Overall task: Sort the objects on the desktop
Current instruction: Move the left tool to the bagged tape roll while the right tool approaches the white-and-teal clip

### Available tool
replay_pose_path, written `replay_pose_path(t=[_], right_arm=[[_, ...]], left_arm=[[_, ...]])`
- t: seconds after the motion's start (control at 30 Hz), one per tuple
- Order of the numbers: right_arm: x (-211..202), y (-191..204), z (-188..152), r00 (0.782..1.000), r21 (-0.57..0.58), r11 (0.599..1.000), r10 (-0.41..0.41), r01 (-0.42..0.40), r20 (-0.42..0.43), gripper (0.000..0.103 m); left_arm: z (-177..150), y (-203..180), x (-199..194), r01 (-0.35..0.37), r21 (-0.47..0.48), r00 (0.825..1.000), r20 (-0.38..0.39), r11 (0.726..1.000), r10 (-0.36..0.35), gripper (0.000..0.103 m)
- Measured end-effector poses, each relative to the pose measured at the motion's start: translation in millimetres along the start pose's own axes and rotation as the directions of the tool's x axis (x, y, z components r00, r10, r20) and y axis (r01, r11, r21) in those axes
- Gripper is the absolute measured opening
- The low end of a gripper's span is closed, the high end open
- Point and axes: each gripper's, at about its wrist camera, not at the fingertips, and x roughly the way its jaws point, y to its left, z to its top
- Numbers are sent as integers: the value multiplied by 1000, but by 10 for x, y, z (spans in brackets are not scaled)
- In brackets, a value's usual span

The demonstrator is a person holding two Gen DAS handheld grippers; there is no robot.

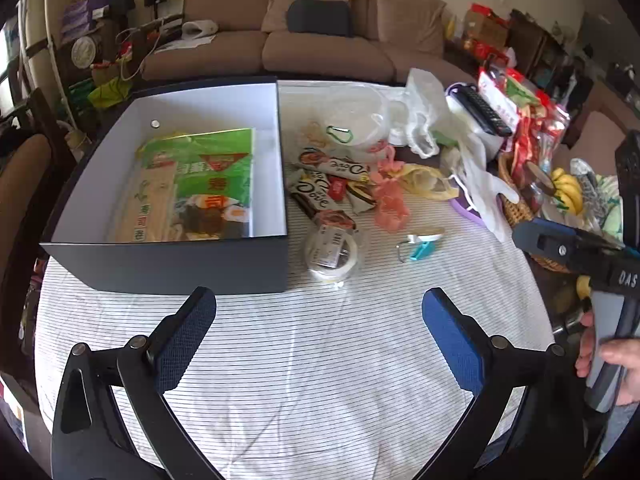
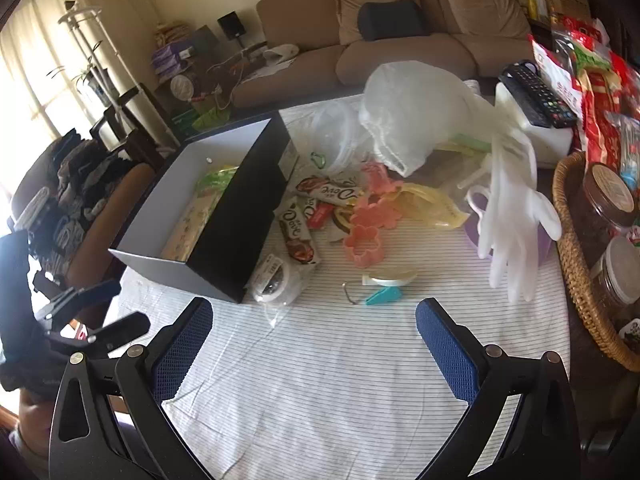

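Note:
A dark blue box [image 1: 168,268] with a white inside stands at the left of the striped tablecloth and holds a green food package [image 1: 204,176]. Right of the box lie a tape roll [image 1: 334,254], Dove chocolate bars [image 1: 316,196], pink cookie cutters [image 1: 390,200] and a teal clip [image 1: 422,248]. My left gripper [image 1: 318,304] is open over bare cloth, short of the box and the tape. My right gripper [image 2: 314,312] is open too, with nothing between its fingers. Ahead of it are the tape roll [image 2: 276,280], the teal clip [image 2: 382,296] and the pink cutters [image 2: 366,232].
A white glove [image 2: 512,216], a clear plastic bag [image 2: 408,108] and a remote [image 2: 536,96] crowd the far right. A wicker basket [image 2: 576,264] with jars borders the right edge. A sofa [image 1: 320,48] stands behind the table. A hand [image 1: 612,360] holds the right gripper's handle.

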Motion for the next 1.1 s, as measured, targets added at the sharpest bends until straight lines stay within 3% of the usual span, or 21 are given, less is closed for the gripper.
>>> replay_pose_path(t=[0.17, 0.33, 0.67, 0.83, 1.1], right_arm=[[-26, -437, -81, 998, 94, 995, 17, -22, 59, 103], [47, -720, -183, 991, 175, 982, 43, -65, 124, 103], [631, -948, -104, 999, 137, 990, 35, -37, 19, 103], [858, -920, 37, 1000, 69, 998, 7, -7, 1, 103], [1156, -776, 60, 999, 20, 1000, 11, -10, -46, 103]], left_arm=[[-226, -330, 358, -48, 49, 999, 27, 998, 47, 103], [-356, -438, 764, -105, 30, 994, 36, 994, 103, 103], [-336, -479, 1408, -171, -18, 985, 10, 985, 171, 103], [-285, -572, 1578, -220, 23, 975, 25, 975, 219, 103], [-161, -378, 1774, -181, -55, 984, -1, 982, 181, 102]])
